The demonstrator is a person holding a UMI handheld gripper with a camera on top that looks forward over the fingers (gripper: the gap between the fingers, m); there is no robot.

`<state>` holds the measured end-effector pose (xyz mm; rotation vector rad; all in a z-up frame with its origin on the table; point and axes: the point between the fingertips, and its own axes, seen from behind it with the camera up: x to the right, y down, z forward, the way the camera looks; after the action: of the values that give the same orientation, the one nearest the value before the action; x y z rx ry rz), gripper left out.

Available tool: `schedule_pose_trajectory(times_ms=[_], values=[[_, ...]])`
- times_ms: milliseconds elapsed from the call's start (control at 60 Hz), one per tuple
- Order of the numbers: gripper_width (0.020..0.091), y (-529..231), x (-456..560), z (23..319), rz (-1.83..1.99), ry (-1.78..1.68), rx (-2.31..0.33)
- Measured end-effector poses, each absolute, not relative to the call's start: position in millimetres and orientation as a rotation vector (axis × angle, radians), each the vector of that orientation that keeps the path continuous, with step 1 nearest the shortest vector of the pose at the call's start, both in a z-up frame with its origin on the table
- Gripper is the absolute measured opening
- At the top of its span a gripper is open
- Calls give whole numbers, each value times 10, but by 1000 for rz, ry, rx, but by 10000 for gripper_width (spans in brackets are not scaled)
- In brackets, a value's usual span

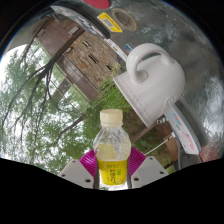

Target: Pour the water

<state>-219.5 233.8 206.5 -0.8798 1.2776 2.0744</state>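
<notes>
Filling the far part of the scene, a wooden building (85, 55) and bare trees (35, 75) are seen, with green grass (75, 125) below them. A white mug (150, 80) is seen to the right, tilted, its handle turned upward; its inside cannot be seen. Beneath it a flat white surface with a dark rim (180, 125) is visible. A small clear bottle (112, 150) with a white cap and a yellow label is held upright between the jaws of the gripper (112, 172), just left of and below the mug. Both pink pads (92, 160) appear pressed against its sides. Clear liquid is visible in the bottle's upper part.
</notes>
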Motion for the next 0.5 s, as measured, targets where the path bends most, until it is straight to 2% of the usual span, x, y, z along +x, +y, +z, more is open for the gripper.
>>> schedule_pose_trajectory(times_ms=[100,217,333,417,500], values=[[372,2317,-2313,2086,2054,1237,-960],[374,2041,-2667,2510,1953,892,-1199],[374,1667,-2410,3131,1451,447,-1336],[375,1597,-1747,3283,1000,271,-1356],[374,1654,-857,3196,577,151,-1334]])
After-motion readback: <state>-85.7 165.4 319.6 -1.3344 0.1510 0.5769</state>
